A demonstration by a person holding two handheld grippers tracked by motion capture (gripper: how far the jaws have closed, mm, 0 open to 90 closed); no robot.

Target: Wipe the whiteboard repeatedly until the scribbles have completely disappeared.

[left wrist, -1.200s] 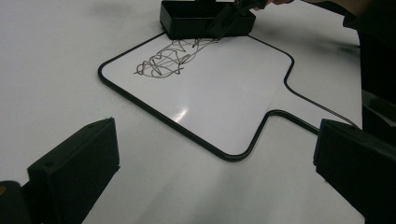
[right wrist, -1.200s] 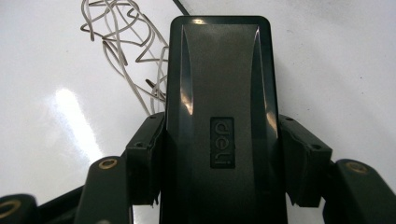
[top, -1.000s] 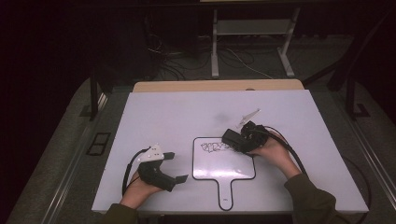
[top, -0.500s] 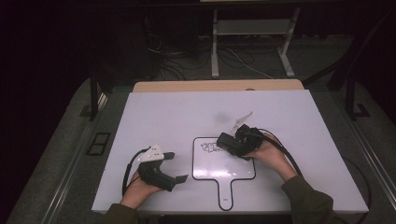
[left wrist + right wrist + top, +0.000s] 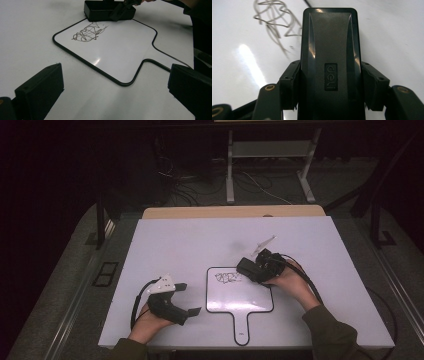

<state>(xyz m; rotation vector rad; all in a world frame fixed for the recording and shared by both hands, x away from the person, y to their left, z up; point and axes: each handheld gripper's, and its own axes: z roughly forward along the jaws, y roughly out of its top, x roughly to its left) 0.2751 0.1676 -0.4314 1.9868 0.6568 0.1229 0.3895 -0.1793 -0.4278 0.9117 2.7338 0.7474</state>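
Wiping a small whiteboard with a hand-held eraser. The right gripper [image 5: 248, 268] is clenched on a black board eraser [image 5: 329, 62]; in the right gripper view the two jaws press against the eraser's long sides, so that its flat underside faces the board and can be pushed across it. The eraser sits on the upper right part of the whiteboard [image 5: 239, 297], just beside the scribble [image 5: 228, 277] (a tangle of dark marker lines near the board's top edge). In the left gripper view the eraser [image 5: 110, 11] lies at the far edge of the scribble [image 5: 87, 33], touching or nearly touching its outermost strokes; the exact contact is hard to judge at this angle. Most of the scribble is unwiped, so the work appears to be at an early stage.

The whiteboard lies flat on the white table [image 5: 175, 245] with its handle pointing toward the person, which leaves the writing surface fully open to the right hand [image 5: 287, 280]. The left gripper [image 5: 187, 297] rests on the table to the left of the board, its jaws spread apart and holding nothing; it is apart from the board's rim and, as placed, does not steady it. Should the board slide under the eraser's push, this idle gripper would be the natural one to pin its edge.
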